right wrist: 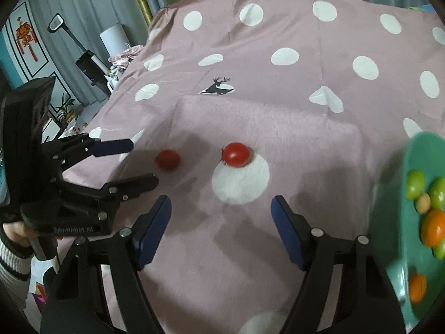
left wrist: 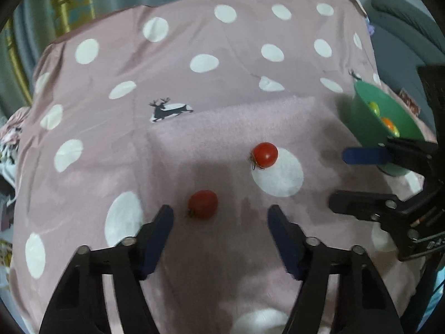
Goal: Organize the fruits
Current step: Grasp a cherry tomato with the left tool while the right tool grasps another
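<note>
Two red cherry tomatoes lie on the pink dotted cloth. The duller one sits just ahead of my left gripper, close to its left finger; the jaws stand open and do not touch it. The shinier tomato rests at the edge of a white dot, a short way ahead of my right gripper, which is open and empty. A green bowl at the right holds several green and orange fruits.
The pink cloth with white dots and a deer print covers the whole surface, raised in a square patch under the tomatoes. A hand in a striped sleeve holds the left gripper. Curtains, a vacuum and a chair stand beyond the edges.
</note>
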Demonstrator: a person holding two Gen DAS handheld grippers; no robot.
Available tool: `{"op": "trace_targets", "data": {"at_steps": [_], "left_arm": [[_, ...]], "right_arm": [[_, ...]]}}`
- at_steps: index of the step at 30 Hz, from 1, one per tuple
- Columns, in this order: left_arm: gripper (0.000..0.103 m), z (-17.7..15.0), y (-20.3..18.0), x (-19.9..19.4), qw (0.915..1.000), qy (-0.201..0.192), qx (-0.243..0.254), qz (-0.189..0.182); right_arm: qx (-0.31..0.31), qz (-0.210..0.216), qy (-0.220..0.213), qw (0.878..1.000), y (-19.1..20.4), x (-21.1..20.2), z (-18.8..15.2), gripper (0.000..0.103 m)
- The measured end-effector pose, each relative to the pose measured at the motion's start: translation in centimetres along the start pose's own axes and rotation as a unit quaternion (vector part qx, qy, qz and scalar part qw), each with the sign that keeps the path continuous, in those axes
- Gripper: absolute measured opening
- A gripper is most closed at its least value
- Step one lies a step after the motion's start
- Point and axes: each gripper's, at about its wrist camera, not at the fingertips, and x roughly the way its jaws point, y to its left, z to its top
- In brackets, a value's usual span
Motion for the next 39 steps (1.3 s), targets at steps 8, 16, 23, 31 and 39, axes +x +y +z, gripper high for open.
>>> {"op": "trace_targets", "data": {"at_steps": [8,16,23,31,39], "left_arm": [[0.056,0.7,1.5,2.9,0.9992,0.033,-0.017,-0.012],[0.042,0.7,1.5,4.6,0.9984,0.057,0.002,-0.008],[0.037,0.9,2.0,5.2,0.9983,0.056,-0.005,-0.013],[0.029,0.8,2.6,5.2,0.9985,0.050,-0.016,-0.014],[0.029,0.6,3.0,4.8,0.9983,0.045,-0.033,-0.019]], "right_arm": [[-0.002,0.011,0.022,1.000,-0.9,3.9,2.1,0.065],[-0.021,0.005,0.040,0.999,-0.7,6.6,3.1,0.055],[-0.033,0.000,0.045,0.998,-0.7,7.8,3.6,0.045],[-0.049,-0.013,0.039,0.998,-0.6,8.1,3.9,0.031],[-0.035,0.001,0.034,0.999,-0.8,6.9,3.3,0.031]]}}
